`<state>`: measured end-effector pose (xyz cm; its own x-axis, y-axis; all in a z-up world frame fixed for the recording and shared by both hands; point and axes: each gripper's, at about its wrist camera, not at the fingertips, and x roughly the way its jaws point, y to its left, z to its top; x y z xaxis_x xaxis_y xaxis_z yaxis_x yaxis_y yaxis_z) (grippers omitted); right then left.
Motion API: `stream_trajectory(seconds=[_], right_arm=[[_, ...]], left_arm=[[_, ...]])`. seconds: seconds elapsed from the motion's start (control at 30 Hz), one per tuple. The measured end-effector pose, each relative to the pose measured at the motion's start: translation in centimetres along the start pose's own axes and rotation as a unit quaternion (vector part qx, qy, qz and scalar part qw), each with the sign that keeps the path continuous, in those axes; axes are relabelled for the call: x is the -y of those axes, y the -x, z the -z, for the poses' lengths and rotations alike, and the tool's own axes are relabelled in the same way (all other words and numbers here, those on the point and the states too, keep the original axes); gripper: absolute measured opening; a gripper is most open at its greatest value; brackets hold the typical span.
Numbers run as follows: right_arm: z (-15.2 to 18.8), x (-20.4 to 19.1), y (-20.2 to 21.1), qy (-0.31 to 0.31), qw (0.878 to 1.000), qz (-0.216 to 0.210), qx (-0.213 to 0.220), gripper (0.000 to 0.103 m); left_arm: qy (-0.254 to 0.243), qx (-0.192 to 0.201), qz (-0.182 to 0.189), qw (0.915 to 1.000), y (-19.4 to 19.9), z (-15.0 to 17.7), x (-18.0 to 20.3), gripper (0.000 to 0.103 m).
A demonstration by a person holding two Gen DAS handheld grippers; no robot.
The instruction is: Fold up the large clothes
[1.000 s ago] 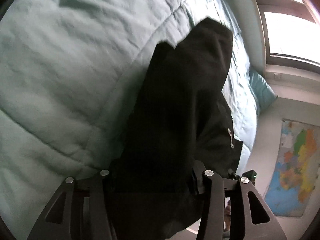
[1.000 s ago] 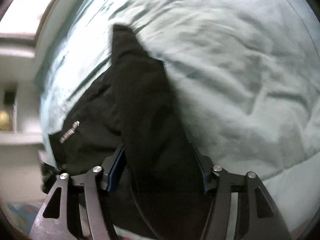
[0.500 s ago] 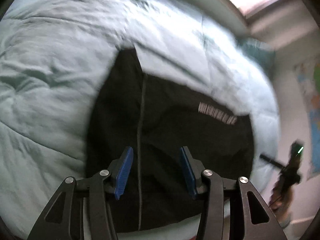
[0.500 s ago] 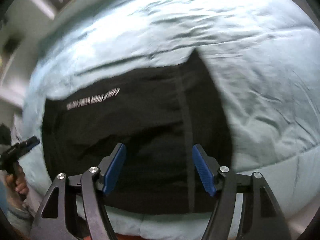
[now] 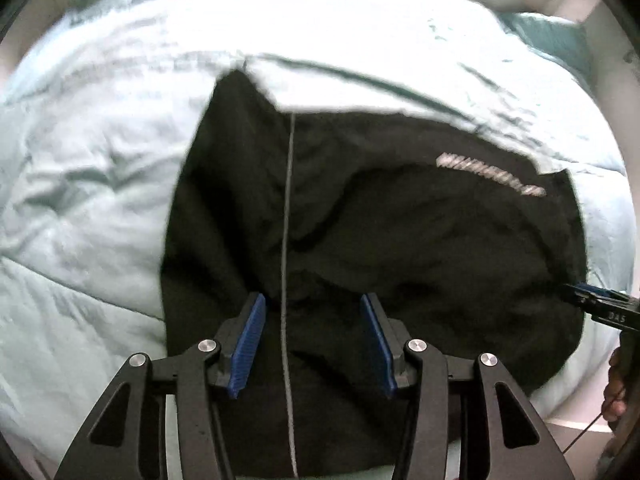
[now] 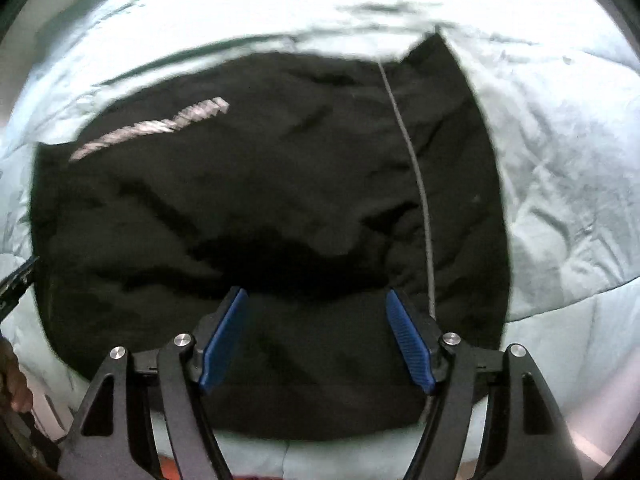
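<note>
A: Left gripper [image 5: 312,344] parted, empty, above black garment [image 5: 420,248] flat on the duvet [image 5: 88,208]. Pillow [image 5: 556,40] far right, my view only.
B: Right gripper [image 6: 318,340] has just been opening, nothing between pads.

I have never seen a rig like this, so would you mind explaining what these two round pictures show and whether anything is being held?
There is no robot here: a person carries a pair of hand-held tongs in each hand, and each pair has a wide-angle camera looking along its two fingers. One picture comes from the left tongs, the other from the right tongs; the black arms with blue pads at the bottom are the tongs themselves. Both look down on a black garment with a thin pale stripe and blurred white lettering, lying on a pale green quilt. Nothing is held: both pairs are open above the cloth, and the right one has just been opening wider. At the edge of the left picture you glimpse the other tongs and the person's hand.
</note>
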<state>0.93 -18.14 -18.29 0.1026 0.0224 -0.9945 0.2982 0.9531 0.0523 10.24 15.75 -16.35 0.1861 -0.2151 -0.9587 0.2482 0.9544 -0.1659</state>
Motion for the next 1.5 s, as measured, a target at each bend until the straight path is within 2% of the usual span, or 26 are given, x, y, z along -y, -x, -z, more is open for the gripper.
stream_trajectory(seconds=[0.13,0.2,0.43,0.53,0.63,0.67,0.83,0.93,1.13,1.5], right_arm=[[0.5,-0.7,5.3,0.004,0.999,0.002,0.032,0.074],[0.5,-1.3,7.6,0.005,0.999,-0.001,0.051,0.074],[-0.4,-4.8,13.8,0.025,0.993,0.01,0.115,0.074],[-0.2,-6.2,16.6,0.028,0.989,0.009,0.143,0.074],[0.2,-7.0,18.4,0.016,0.988,0.002,0.156,0.077],[0.4,-7.3,19.0,0.009,0.987,-0.001,0.161,0.077],[1.6,-8.3,20.7,0.004,0.984,0.007,0.18,0.077],[2.1,-8.7,21.5,0.006,0.981,0.024,0.193,0.077],[2.5,-8.5,22.3,0.002,0.979,0.034,0.202,0.077],[2.9,-8.5,22.2,0.005,0.98,0.037,0.197,0.077]], left_arm=[[-0.028,0.053,-0.016,0.9981,4.8,-0.8,2.0,0.051],[-0.042,0.086,-0.039,0.9946,7.7,-1.2,3.3,0.051],[-0.033,0.163,-0.031,0.9855,15.6,-1.9,6.4,0.051],[-0.032,0.192,-0.058,0.9793,18.5,-1.8,7.9,0.054],[-0.032,0.204,-0.126,0.9704,20.0,-1.6,9.4,0.058],[-0.035,0.208,-0.135,0.9682,20.4,-1.4,9.9,0.058],[-0.036,0.199,-0.133,0.9702,20.9,-0.9,11.0,0.058],[-0.032,0.197,-0.159,0.9669,21.1,-0.2,11.9,0.058],[-0.035,0.201,-0.124,0.9711,21.5,0.9,13.3,0.058],[-0.042,0.194,-0.129,0.9716,21.0,1.2,14.1,0.058]])
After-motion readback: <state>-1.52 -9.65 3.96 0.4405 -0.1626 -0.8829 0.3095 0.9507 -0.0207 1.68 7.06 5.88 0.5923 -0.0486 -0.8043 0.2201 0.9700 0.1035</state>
